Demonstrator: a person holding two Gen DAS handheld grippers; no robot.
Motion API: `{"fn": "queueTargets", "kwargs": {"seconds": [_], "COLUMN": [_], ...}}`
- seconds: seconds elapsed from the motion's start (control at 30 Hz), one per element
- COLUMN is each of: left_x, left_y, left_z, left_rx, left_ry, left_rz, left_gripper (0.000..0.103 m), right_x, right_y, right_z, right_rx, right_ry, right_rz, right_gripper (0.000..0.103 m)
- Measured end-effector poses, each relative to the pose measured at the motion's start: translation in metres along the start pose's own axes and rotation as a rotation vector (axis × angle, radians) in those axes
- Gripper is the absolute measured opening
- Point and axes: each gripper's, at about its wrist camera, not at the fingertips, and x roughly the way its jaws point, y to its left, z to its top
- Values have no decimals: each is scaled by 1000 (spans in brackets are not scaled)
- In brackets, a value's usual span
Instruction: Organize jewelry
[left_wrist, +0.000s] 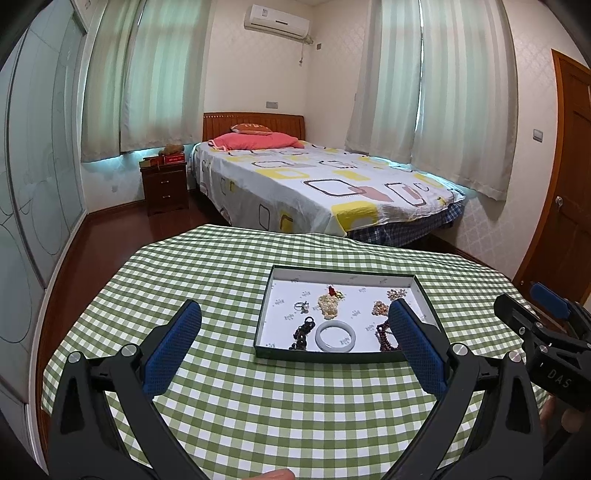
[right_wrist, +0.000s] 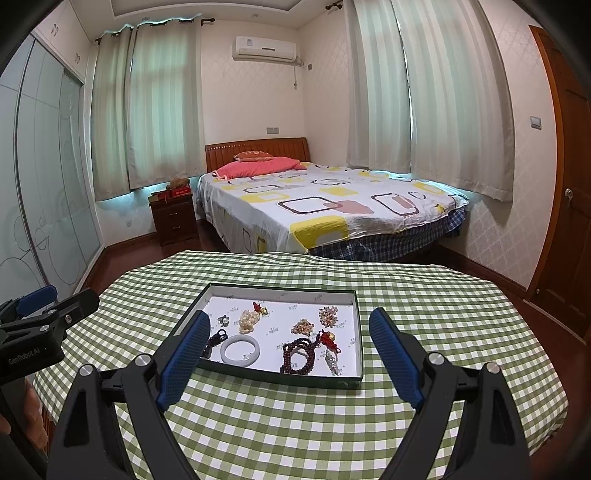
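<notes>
Left claw (left_wrist: 295, 339) is hovering wide open, empty, over bare checkered table (left_wrist: 207, 280) just left of and nearer than the tray (right_wrist: 354, 332). One tray is sitting mid-table, well clear of every table edge. Inside are lying one ring (right_wrist: 222, 320), one white bangle (right_wrist: 240, 350), and one dark bead strand (right_wrist: 297, 355). Right claw (right_wrist: 286, 350) is gaping wide, empty, at the tray's near rim.

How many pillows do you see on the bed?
2. A pink pillow lies at the head of the bed, and a smaller brownish pillow leans behind it against the headboard. Others could be hidden behind them.
</notes>
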Motion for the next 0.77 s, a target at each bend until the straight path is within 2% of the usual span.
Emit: {"fn": "queueTargets", "kwargs": {"seconds": [0.13,0.27,0.5,0.77], "left_x": [2,7,14,36], "left_y": [1,5,5,11], "left_z": [0,-3,-7,-14], "left_rx": [-6,-26,-3,-24], "left_ry": [1,30,40,98], "left_rz": [20,10,36,9], "left_gripper": [99,99,99,99], "right_x": [1,3,5,15], "right_y": [0,-1,-2,-9], "right_z": [-2,-4,-5,-9], "right_rx": [1,2,4,18], "right_ry": [4,9,13,31], "right_rz": [2,5,4,3], "right_gripper": [85,85,85,85]}}
